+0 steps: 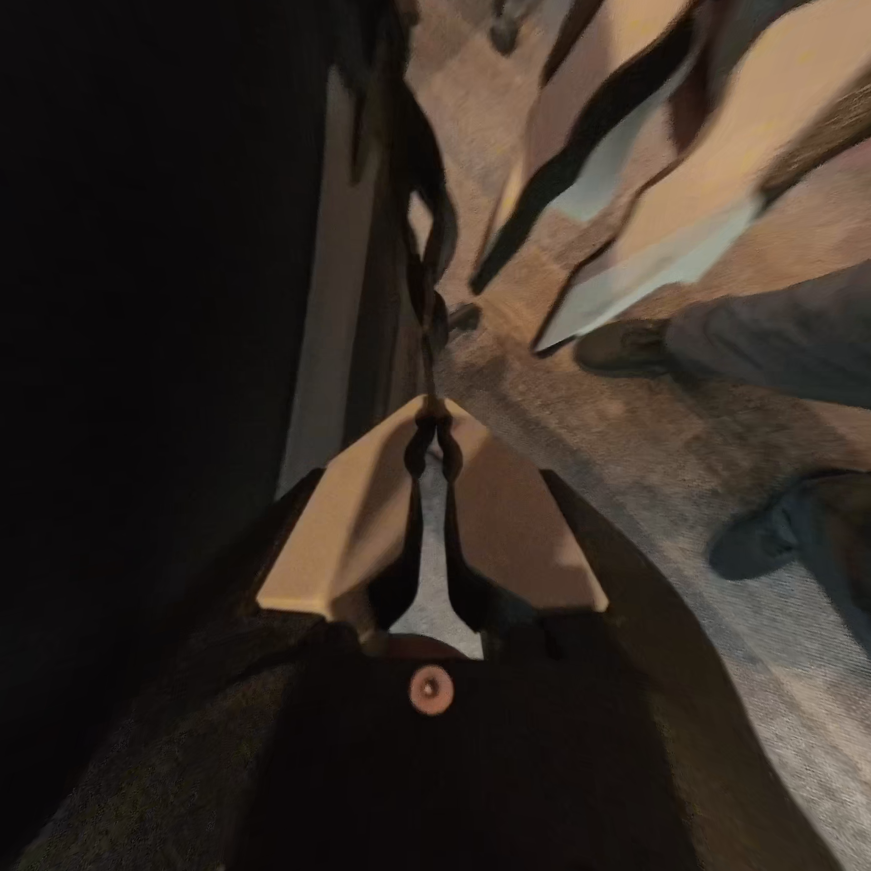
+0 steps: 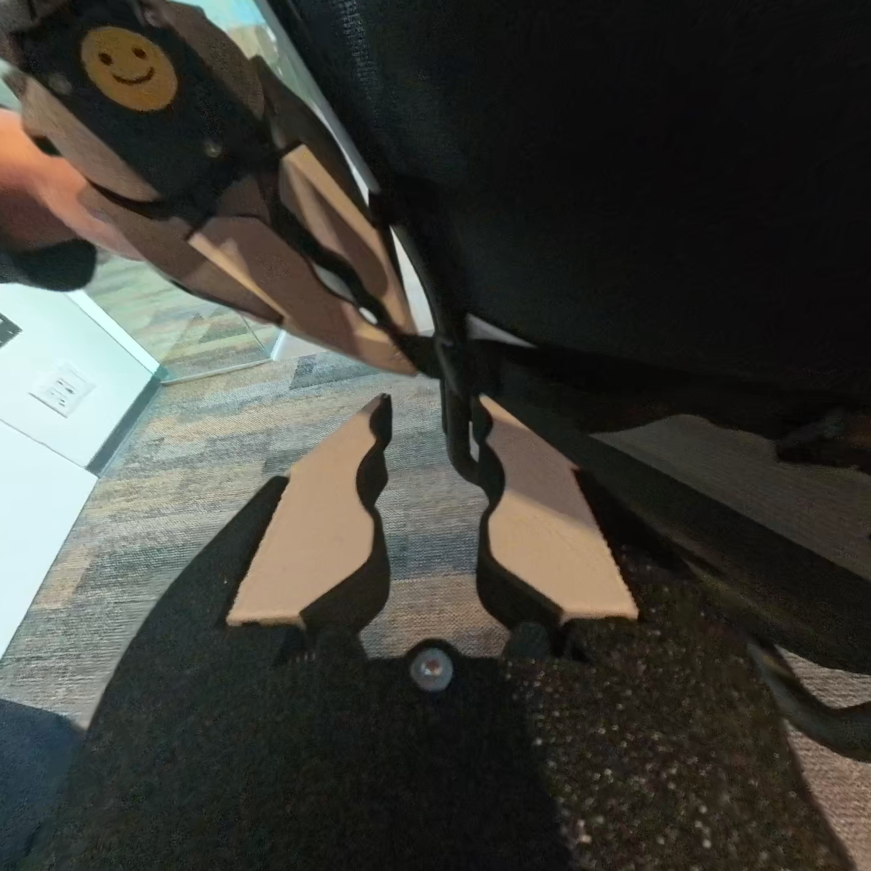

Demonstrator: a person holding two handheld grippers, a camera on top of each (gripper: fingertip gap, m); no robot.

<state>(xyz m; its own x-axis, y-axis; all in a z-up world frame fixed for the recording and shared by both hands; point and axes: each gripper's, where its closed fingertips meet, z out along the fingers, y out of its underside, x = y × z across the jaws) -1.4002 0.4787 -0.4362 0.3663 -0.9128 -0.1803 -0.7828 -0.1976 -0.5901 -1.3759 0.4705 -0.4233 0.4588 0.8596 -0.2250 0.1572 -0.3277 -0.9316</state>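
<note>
A large black fabric bag (image 2: 612, 165) fills the top right of the right wrist view and shows as a dark mass on the left of the left wrist view (image 1: 141, 330). My left gripper (image 1: 431, 405) is shut on a thin black strap (image 1: 431, 330) that runs twisted away from its tips. It also shows in the right wrist view (image 2: 405, 349), coming in from the upper left and pinching the strap at the bag's lower edge. My right gripper (image 2: 433, 400) is open. A black strap loop (image 2: 459, 438) hangs between its fingers, close against the right finger (image 2: 532, 495).
Patterned carpet (image 2: 212, 447) covers the floor. A white wall with an outlet plate (image 2: 61, 386) stands at the left. A person's two shoes (image 1: 622, 349) (image 1: 754, 542) are on the carpet at the right. Pale furniture legs (image 1: 636, 264) stand beyond. The left gripper's tips are roughly 4 cm from the right gripper's.
</note>
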